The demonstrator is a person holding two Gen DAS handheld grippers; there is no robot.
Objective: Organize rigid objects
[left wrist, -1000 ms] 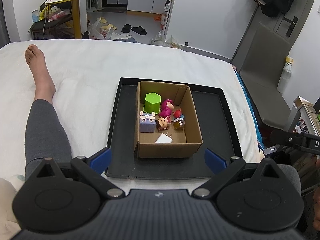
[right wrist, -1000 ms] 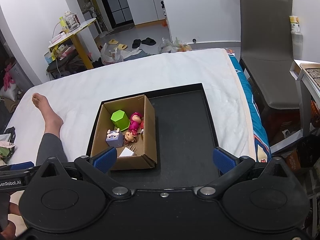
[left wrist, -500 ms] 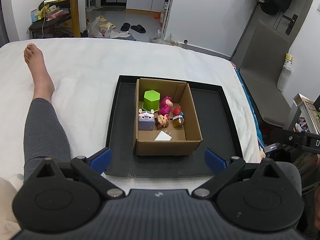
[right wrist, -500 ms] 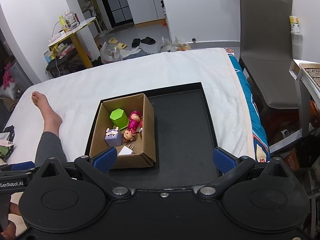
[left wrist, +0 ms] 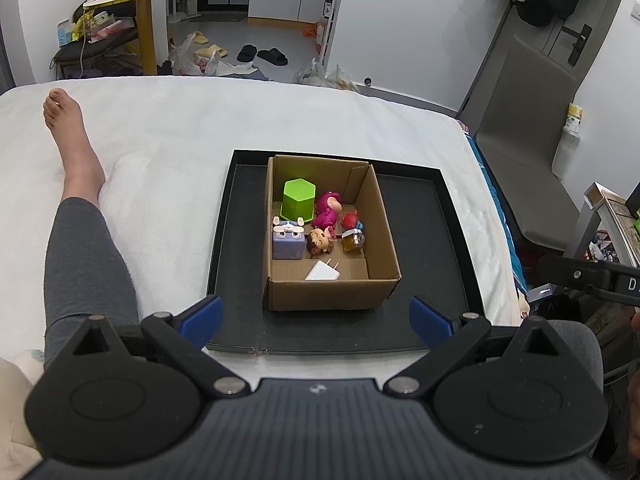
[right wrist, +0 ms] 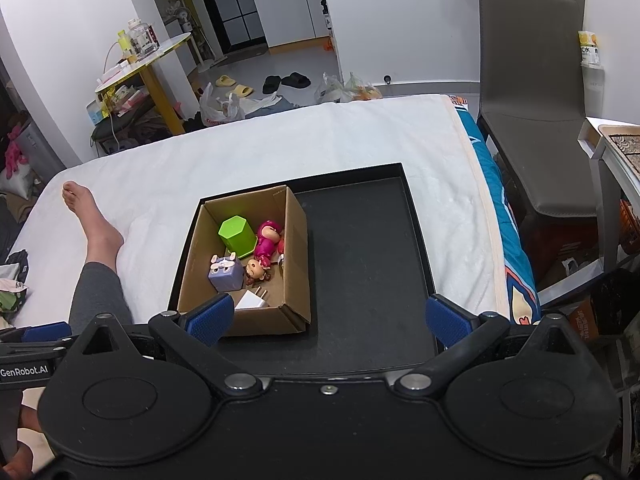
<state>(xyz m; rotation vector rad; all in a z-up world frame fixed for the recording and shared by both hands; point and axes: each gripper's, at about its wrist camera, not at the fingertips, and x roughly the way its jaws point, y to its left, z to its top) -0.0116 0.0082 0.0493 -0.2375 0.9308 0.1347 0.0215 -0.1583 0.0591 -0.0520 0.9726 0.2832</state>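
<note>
A cardboard box stands in the left part of a black tray on the white bed. Inside lie a green hexagonal cup, a magenta figure, a lilac cube toy, a small brown-haired doll, a red figure, a small amber jar and a white plug. My left gripper and right gripper are open and empty, held above the tray's near edge.
A person's leg and bare foot lie on the bed left of the tray. A grey chair stands right of the bed. A yellow side table and slippers are beyond the bed.
Both grippers have risen or drawn back slightly, so the box sits a little higher in both views. Both stay open and empty. The objects in the box have not moved.
</note>
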